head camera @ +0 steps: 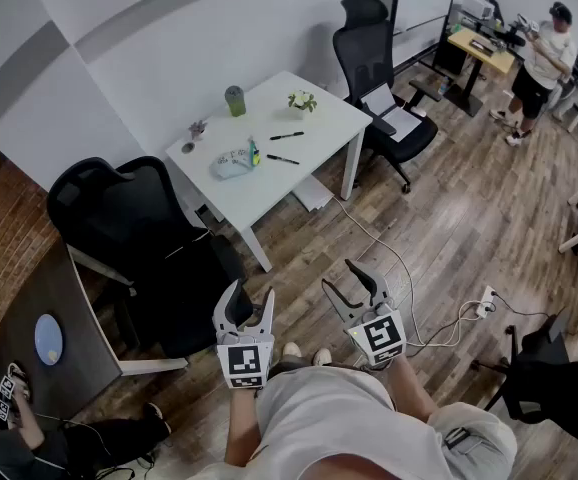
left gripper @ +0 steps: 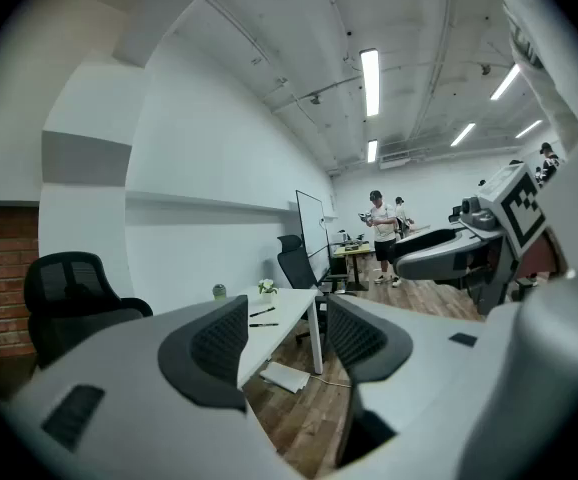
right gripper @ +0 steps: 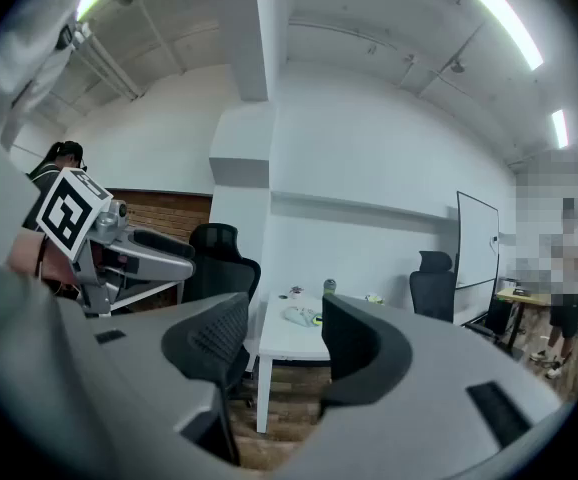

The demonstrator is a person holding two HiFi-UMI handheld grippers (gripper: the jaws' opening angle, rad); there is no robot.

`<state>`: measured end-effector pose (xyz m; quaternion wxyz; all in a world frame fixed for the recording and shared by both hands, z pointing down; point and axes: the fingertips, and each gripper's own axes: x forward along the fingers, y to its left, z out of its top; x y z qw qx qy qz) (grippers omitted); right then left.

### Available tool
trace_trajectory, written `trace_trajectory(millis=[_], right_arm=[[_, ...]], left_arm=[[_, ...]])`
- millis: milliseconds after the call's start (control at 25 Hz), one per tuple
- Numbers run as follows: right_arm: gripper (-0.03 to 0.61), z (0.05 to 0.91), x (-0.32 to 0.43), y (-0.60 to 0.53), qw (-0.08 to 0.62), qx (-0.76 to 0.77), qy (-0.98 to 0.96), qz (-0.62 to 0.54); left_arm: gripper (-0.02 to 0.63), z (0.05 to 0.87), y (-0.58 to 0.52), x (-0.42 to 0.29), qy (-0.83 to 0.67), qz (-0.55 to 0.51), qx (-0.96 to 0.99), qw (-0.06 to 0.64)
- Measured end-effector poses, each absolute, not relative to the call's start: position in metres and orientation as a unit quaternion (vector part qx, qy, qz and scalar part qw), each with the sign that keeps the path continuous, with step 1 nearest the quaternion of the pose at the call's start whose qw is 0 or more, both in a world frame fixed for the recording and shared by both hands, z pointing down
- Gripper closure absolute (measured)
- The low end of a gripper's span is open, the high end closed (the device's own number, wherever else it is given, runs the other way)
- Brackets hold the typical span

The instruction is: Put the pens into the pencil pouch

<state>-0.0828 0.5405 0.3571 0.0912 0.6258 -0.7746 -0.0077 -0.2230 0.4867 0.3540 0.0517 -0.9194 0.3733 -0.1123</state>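
Thin black pens (head camera: 287, 136) beside pale soft pencil pouch (head camera: 233, 163) on white surface (head camera: 319, 113), well apart from left gripper (head camera: 249, 300), right gripper (head camera: 347, 282); jaws spread, empty. Likely light, rigid, slippery: pinch mid-barrel.

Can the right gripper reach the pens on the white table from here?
Probably not yet. The right gripper, open and empty, is close to the person, while the pens lie on the white table across open floor. Nothing blocks the way; stepping closer should do.
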Motion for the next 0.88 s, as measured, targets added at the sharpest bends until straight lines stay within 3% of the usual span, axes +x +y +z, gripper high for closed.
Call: trace_trajectory(millis=[880], right_arm=[[0.324,0.367,-0.067,0.414,0.09,0.624,-0.777,-0.002]], left_arm=[[0.36,0.357,0.366,-0.206,0.377,-0.094,-0.92,0.049]])
